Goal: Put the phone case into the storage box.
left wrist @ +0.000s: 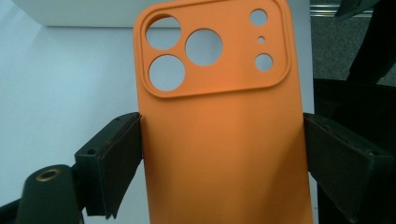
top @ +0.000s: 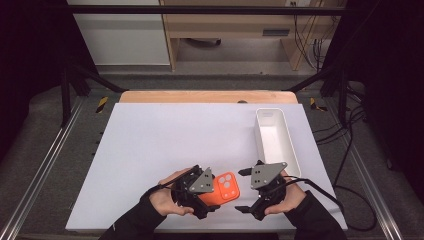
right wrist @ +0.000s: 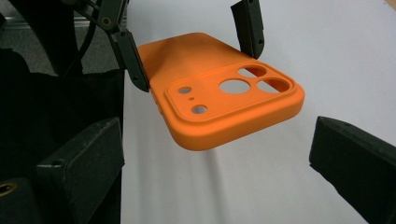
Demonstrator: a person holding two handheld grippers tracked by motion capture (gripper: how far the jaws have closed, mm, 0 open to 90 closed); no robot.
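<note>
An orange phone case with round camera cut-outs is held above the white table surface near its front edge. My left gripper is shut on it, one black pad pressed on each long side of the case, camera end pointing away from the left gripper. My right gripper faces it from the right with its jaws open wide. In the right gripper view the camera end of the case hangs in front of the right gripper, touching neither pad, and the left gripper grips farther back.
A long white bin lies empty along the right side of the table; its wall also shows beyond the case. The table's front edge is just below both hands. Metal rails and dark floor flank the table.
</note>
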